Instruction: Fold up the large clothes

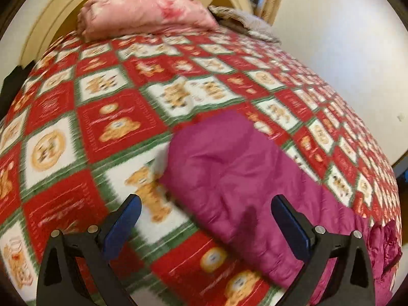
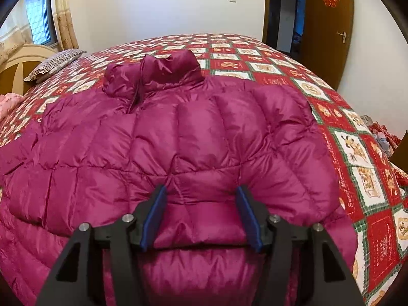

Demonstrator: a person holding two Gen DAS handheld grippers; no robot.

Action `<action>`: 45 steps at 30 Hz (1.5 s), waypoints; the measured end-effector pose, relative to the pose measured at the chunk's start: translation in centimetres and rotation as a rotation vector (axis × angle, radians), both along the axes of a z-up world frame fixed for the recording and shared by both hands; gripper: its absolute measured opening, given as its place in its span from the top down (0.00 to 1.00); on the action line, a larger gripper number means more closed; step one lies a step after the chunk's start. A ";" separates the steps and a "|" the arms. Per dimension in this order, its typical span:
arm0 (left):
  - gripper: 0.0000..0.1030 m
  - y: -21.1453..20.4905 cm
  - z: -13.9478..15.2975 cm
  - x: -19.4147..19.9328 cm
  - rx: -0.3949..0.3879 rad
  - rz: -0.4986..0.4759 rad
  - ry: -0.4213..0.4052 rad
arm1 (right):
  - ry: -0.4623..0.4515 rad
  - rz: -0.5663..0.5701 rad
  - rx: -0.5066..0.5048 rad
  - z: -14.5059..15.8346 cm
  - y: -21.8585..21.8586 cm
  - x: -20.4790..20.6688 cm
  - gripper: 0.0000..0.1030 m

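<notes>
A magenta quilted down jacket [image 2: 193,137] lies spread on the bed, collar [image 2: 153,76] at the far end. In the left wrist view one sleeve [image 1: 237,178] stretches across the bedspread. My left gripper [image 1: 204,204] is open and empty above the sleeve end and the bedspread; that view is blurred. My right gripper [image 2: 201,191] has its jaws partly open around a puffy section of the jacket near its right side, with fabric lying between the blue pads [image 2: 248,216]; whether they pinch it is unclear.
The bed has a red, white and green teddy-bear bedspread [image 1: 114,117]. A pink pillow [image 1: 145,15] and a striped pillow [image 2: 56,63] lie at the cream headboard [image 1: 51,23]. A wooden door [image 2: 329,25] stands beyond the bed's far side.
</notes>
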State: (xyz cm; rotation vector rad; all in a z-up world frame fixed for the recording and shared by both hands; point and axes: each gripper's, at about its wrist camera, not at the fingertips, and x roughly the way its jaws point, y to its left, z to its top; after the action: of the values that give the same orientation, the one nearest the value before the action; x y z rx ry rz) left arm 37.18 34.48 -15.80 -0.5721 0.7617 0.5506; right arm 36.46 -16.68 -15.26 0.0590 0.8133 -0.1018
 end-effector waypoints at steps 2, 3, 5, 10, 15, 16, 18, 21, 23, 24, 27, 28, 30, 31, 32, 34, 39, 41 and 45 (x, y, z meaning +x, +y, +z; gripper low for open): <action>0.32 -0.4 -0.3 0.7 -0.011 -0.019 0.005 | -0.002 -0.001 0.001 0.1 0.1 -0.1 0.41; 0.38 -0.8 -0.4 1.1 0.015 -0.023 0.030 | -0.004 -0.002 -0.001 0.1 0.1 -0.1 0.41; 0.72 -1.1 -0.3 1.3 0.052 -0.038 0.036 | -0.004 -0.002 -0.010 0.2 0.2 -0.1 0.41; 0.89 -2.4 1.7 1.3 0.043 -0.101 -0.057 | -0.008 -0.003 -0.009 0.2 0.3 -0.2 0.41; 0.89 -10.5 8.1 1.2 0.238 -0.288 -0.206 | -0.018 -0.002 0.028 0.1 -0.2 -0.3 0.41; 0.89 -11.8 9.0 1.2 0.261 -0.319 -0.230 | -0.020 -0.002 0.034 0.1 -0.2 -0.3 0.40; 0.89 -16.1 11.5 0.8 0.315 -0.426 -0.307 | -0.024 -0.002 0.042 0.1 -0.4 -0.3 0.40; 0.89 -23.0 14.1 0.0 0.372 -0.593 -0.403 | -0.030 -0.002 0.064 0.1 -0.6 -0.4 0.40; 0.89 -27.8 15.1 -0.4 0.394 -0.705 -0.450 | -0.036 -0.004 0.079 0.1 -0.8 -0.5 0.40; 0.89 -30.3 15.3 -0.6 0.398 -0.762 -0.470 | -0.038 -0.004 0.086 0.1 -0.9 -0.5 0.40; 0.89 -35.5 14.9 -1.0 0.397 -0.875 -0.499 | -0.048 -0.006 0.111 0.1 -1.2 -0.6 0.40; 0.89 -37.9 14.3 -1.2 0.393 -0.928 -0.502 | -0.051 -0.006 0.119 0.1 -1.3 -0.6 0.40; 0.89 -40.3 13.2 -1.5 0.381 -0.987 -0.497 | -0.062 -0.008 0.151 0.1 -1.8 -0.8 0.40; 0.89 -41.5 12.4 -1.5 0.374 -1.022 -0.486 | -0.068 -0.011 0.171 0.1 -2.1 -0.9 0.40; 0.89 -42.7 11.2 -1.6 0.371 -1.059 -0.465 | -0.074 -0.012 0.191 0.1 -2.3 -0.9 0.41; 0.88 -44.2 8.6 -1.4 0.357 -1.109 -0.385 | -0.090 -0.016 0.249 0.0 -3.0 -1.1 0.41; 0.82 -43.2 4.5 -0.4 0.155 -1.145 -0.191 | -0.108 -0.020 0.319 -0.1 -3.7 -1.3 0.40; 0.73 -42.6 4.2 -1.4 0.143 -1.147 -0.186 | -0.106 -0.019 0.313 -0.1 -3.6 -1.3 0.40; 0.33 -41.1 4.7 -4.1 0.193 -1.102 -0.201 | -0.108 -0.020 0.321 0.0 -3.6 -1.3 0.40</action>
State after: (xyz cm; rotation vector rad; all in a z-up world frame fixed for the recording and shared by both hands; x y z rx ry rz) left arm 33.10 -6.67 -11.07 0.0262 0.7040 -0.4467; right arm 35.19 -20.25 -15.30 0.3726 0.7152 0.0142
